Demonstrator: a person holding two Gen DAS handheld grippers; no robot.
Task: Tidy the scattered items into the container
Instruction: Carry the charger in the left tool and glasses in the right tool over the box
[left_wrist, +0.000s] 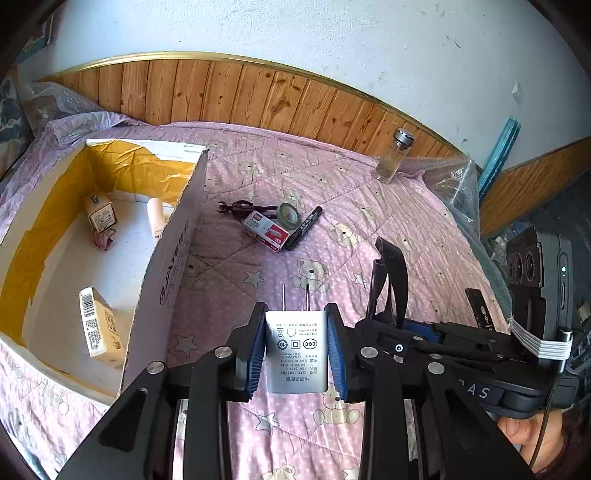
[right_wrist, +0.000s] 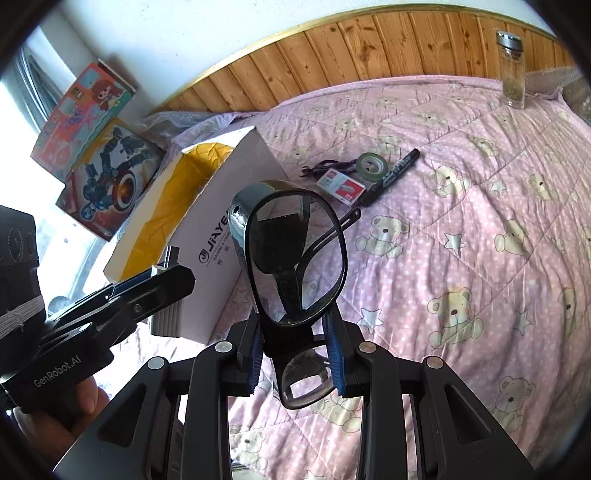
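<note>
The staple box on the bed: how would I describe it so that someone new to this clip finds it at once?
Start at the open white cardboard box on the pink bear-print quilt. Just past its printed side wall lies a small cluster of loose items. The staple box is the flat red-and-white carton among them, beside the roll of green tape and the black marker, and the only rectangular, red-printed piece there.

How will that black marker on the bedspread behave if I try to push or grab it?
The marker is a slim round barrel lying flat on the quilt, so it would probably roll sideways if nudged. It looks rigid and light. One end rests by the staple box and the tape roll, so a push may shift those too.
</note>
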